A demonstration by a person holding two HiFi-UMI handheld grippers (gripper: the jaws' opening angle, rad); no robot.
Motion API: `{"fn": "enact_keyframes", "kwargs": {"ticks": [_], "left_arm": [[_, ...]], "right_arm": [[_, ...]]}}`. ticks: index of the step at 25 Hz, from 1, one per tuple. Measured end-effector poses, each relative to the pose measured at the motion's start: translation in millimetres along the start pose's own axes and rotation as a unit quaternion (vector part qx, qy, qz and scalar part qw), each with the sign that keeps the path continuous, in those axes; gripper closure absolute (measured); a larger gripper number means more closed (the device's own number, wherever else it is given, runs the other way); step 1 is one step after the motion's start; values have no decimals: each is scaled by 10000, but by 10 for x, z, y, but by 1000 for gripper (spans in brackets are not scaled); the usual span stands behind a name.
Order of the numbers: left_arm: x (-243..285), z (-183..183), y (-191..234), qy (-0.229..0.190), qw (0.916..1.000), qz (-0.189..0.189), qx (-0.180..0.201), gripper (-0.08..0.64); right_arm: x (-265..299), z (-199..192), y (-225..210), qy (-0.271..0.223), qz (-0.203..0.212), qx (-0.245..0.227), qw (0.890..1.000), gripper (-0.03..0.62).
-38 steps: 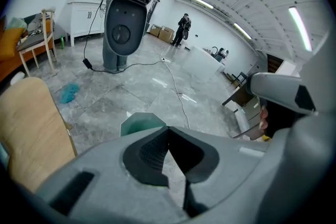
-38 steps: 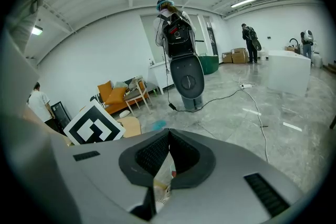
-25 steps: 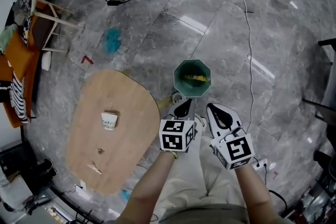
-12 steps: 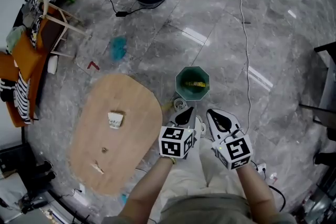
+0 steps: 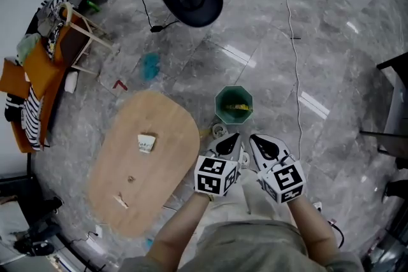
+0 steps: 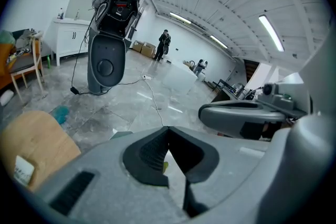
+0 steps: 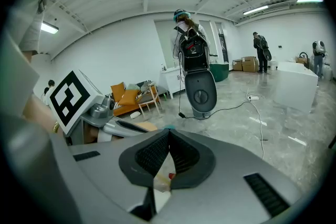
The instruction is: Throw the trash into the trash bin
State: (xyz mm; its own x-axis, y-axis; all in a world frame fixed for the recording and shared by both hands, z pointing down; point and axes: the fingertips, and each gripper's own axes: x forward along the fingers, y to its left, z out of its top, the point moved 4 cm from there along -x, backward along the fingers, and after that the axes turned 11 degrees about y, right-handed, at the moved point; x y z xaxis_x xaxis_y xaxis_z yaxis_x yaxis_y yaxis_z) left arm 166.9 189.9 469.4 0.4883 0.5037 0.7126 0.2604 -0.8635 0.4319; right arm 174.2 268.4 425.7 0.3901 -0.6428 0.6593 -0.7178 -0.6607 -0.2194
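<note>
Left gripper (image 5: 228,140) and right gripper (image 5: 260,142) are drawn back from bin (image 5: 222,113), both clenched empty; yellow scrap (image 5: 237,107) lies inside, and cup (image 5: 146,143) on table (image 5: 159,118), left, looks light and crushable, so pinch gently across its rim.

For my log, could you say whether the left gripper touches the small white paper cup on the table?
Apart. Head view: bare wooden tabletop lies between the left gripper and the small white paper cup.
</note>
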Motion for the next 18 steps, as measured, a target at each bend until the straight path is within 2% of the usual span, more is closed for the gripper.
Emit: {"fn": "enact_keyframes", "kwargs": {"ticks": [6, 11, 18], "left_arm": [[-245, 53, -221, -164, 9999, -22, 44, 551], [-471, 69, -340, -328, 9994, 81, 10, 551], [-761, 114, -455, -536, 9984, 188, 2, 551]], "right_arm": [[-193, 78, 158, -74, 207, -58, 9997, 584], [-403, 235, 316, -206, 390, -303, 9986, 584], [-658, 369, 466, -331, 489, -365, 9976, 584]]}}
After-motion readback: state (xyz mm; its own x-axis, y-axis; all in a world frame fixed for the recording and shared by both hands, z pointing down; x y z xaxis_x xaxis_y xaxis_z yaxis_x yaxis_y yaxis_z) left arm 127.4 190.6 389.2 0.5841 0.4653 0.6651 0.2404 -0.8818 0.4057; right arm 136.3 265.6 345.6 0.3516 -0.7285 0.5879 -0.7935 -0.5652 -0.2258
